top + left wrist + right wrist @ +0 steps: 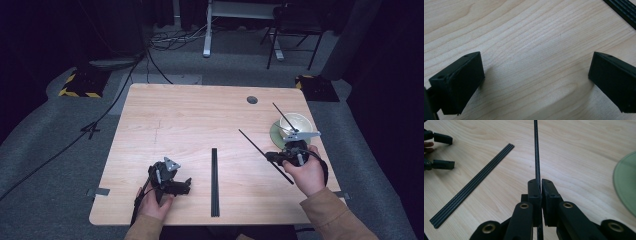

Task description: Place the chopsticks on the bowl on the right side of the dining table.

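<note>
My right gripper [274,158] hangs above the table's right side, shut on a thin black rod [255,146] that slants from upper left to lower right. In the right gripper view the rod [536,150] runs straight up from between the closed jaws of my right gripper [541,182]. A bundle of several black rods [214,182] lies flat at the table's middle front. My left gripper [188,186] rests on the table at the front left, open. In its own view the left gripper [535,66] has bare wood between its fingers, and the bundle [624,10] crosses the top right corner.
A pale bowl [298,121] stands on a green plate [274,135] near the table's right edge, with another black rod [284,116] leaning in it. A round cable hole [252,100] sits at the back. The plate's rim [626,182] shows in the right gripper view.
</note>
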`<action>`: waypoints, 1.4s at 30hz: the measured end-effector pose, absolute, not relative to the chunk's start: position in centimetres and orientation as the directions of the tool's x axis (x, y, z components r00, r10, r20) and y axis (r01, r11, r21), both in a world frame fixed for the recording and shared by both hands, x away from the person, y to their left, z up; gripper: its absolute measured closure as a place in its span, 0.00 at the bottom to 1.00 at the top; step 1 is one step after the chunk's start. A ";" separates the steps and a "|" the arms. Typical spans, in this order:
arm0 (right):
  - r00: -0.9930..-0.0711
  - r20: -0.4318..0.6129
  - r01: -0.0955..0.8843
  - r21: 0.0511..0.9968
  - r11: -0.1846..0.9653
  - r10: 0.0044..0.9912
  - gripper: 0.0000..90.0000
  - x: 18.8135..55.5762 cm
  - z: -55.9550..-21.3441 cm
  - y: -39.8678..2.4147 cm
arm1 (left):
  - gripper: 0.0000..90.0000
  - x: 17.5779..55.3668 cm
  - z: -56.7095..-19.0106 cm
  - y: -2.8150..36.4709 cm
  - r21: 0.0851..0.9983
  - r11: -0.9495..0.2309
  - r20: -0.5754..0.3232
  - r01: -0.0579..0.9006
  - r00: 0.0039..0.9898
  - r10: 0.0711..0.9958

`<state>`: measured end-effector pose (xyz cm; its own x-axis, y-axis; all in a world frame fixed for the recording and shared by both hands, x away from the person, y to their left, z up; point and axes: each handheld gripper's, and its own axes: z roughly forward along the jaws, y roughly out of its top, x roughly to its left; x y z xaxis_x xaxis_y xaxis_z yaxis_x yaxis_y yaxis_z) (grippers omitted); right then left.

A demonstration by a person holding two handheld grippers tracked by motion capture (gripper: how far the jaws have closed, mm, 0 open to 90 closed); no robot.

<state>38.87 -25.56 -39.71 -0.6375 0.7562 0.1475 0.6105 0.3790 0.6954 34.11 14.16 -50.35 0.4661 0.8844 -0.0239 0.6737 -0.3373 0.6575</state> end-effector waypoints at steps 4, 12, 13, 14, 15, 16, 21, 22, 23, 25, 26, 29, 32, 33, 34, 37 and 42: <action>-0.626 0.135 0.612 0.696 0.376 0.768 0.96 39.2 -38.9 -26.7 | 0.01 34.1 -50.4 14.2 0.658 -0.337 -0.024 0.673 0.466 0.884; -0.604 0.138 0.614 0.709 0.348 0.785 0.96 40.0 -37.7 -28.8 | 0.01 34.1 -50.4 14.2 0.657 -0.338 -0.023 0.674 0.467 0.884; -0.597 0.135 0.610 0.716 0.339 0.791 0.96 40.4 -37.2 -29.5 | 0.00 34.1 -50.4 14.1 0.654 -0.335 -0.027 0.678 0.464 0.885; -0.596 0.133 0.607 0.720 0.336 0.792 0.96 40.6 -37.1 -29.7 | 0.00 34.1 -50.4 14.1 0.654 -0.335 -0.026 0.678 0.463 0.886; -0.593 0.134 0.607 0.723 0.331 0.794 0.96 40.8 -36.9 -29.9 | 0.00 34.1 -50.4 14.1 0.654 -0.335 -0.027 0.678 0.463 0.886; -0.587 0.134 0.606 0.726 0.324 0.798 0.96 41.0 -36.7 -30.2 | 0.00 34.1 -50.4 14.1 0.655 -0.333 -0.028 0.678 0.462 0.886; -0.562 0.126 0.606 0.735 0.304 0.818 0.96 41.8 -36.2 -31.5 | 0.00 34.2 -50.4 14.0 0.656 -0.331 -0.029 0.679 0.461 0.887; -0.553 0.128 0.609 0.736 0.295 0.824 0.96 42.0 -36.1 -31.8 | 0.00 34.2 -50.4 14.0 0.656 -0.331 -0.030 0.679 0.461 0.887; -0.550 0.127 0.610 0.736 0.293 0.825 0.96 42.2 -36.0 -32.1 | 0.00 34.2 -50.4 14.0 0.656 -0.331 -0.030 0.679 0.462 0.887; -0.535 0.126 0.610 0.741 0.279 0.835 0.96 42.6 -35.9 -32.7 | 0.00 34.2 -50.4 14.0 0.657 -0.328 -0.032 0.678 0.460 0.887; -0.531 0.127 0.613 0.741 0.276 0.838 0.96 42.7 -35.9 -33.0 | 0.00 34.2 -50.4 14.0 0.657 -0.331 -0.029 0.677 0.462 0.887; -0.515 0.120 0.614 0.743 0.268 0.849 0.96 43.4 -35.8 -33.7 | 0.00 34.3 -50.4 14.0 0.656 -0.331 -0.031 0.679 0.462 0.886; -0.498 0.105 0.614 0.744 0.265 0.861 0.96 44.4 -35.6 -34.3 | 0.00 34.3 -50.4 13.9 0.657 -0.330 -0.028 0.678 0.459 0.888; -0.495 0.108 0.616 0.743 0.261 0.862 0.96 44.6 -35.6 -34.5 | 0.00 34.3 -50.4 13.9 0.657 -0.330 -0.028 0.678 0.460 0.888; -0.487 0.100 0.616 0.744 0.260 0.868 0.96 45.0 -35.7 -34.7 | 0.00 34.3 -50.4 13.9 0.657 -0.330 -0.029 0.678 0.460 0.887; -0.481 0.080 0.619 0.736 0.274 0.873 0.96 46.1 -36.1 -35.0 | 0.00 34.3 -50.4 13.9 0.656 -0.330 -0.029 0.678 0.460 0.888; -0.469 0.064 0.626 0.727 0.281 0.881 0.96 47.5 -36.8 -35.3 | 0.00 34.3 -50.4 13.9 0.656 -0.330 -0.029 0.678 0.460 0.888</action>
